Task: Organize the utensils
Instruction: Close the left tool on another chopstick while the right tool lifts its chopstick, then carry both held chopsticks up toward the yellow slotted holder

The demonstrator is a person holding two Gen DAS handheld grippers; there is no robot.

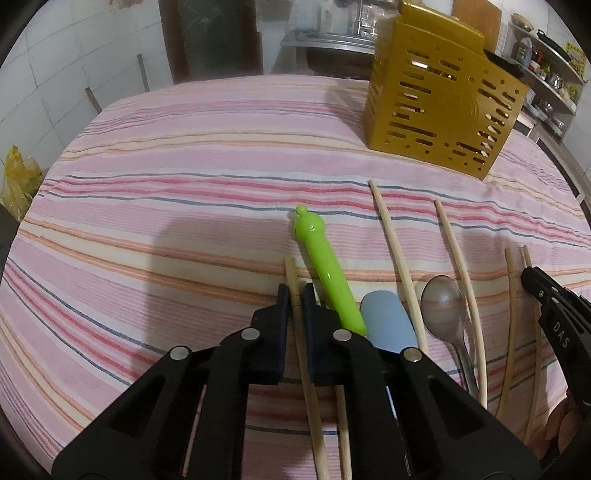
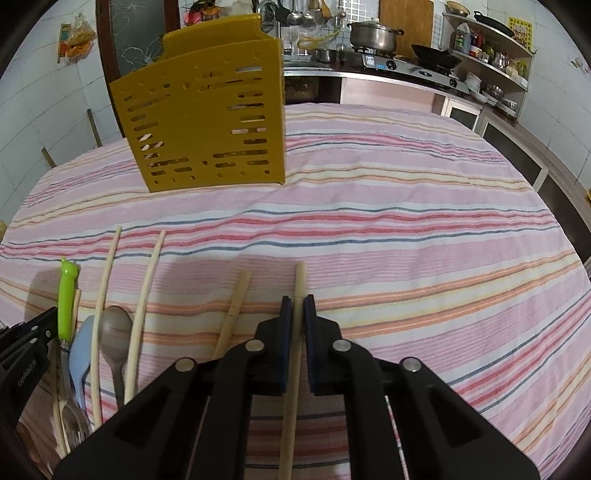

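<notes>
1. Nearest the left wrist lens, the left gripper point(image 1: 295, 293) has its black jaws clamped on a pale bamboo chopstick point(image 1: 292, 277), whose tip pokes out just past the pads while the shaft runs back under the linkage.
2. The right gripper point(image 2: 294, 301) is likewise pinched tight on a second pale bamboo chopstick point(image 2: 300, 277), which sticks out forward between the dark blue pads.
3. Just beside the left gripper lie a lime-green plastic-handled utensil point(image 1: 325, 273), a light blue plastic spoon point(image 1: 386, 321) and a grey metal spoon point(image 1: 441, 304), with two long loose bamboo chopsticks point(image 1: 395, 251) flanking the metal spoon.
4. Another loose chopstick point(image 2: 236, 306) lies just left of the right gripper on the cloth.
5. The mustard-yellow slotted plastic utensil holder point(image 2: 207, 122) stands upright well beyond all of this, toward the far side of the table.
6. Progress, as a judgement: early. Pale shapes show through a few slots, but whether they are utensils inside cannot be told. The two gripped chopsticks still need carrying to the holder, and the spoons, green utensil and remaining chopsticks are all left to do.
7. The surface is a pink striped tablecloth point(image 2: 406, 229), slightly rumpled.
8. Behind sits a tiled kitchen with a gas stove, a steel pot point(image 2: 373, 35) and cluttered shelves.
</notes>
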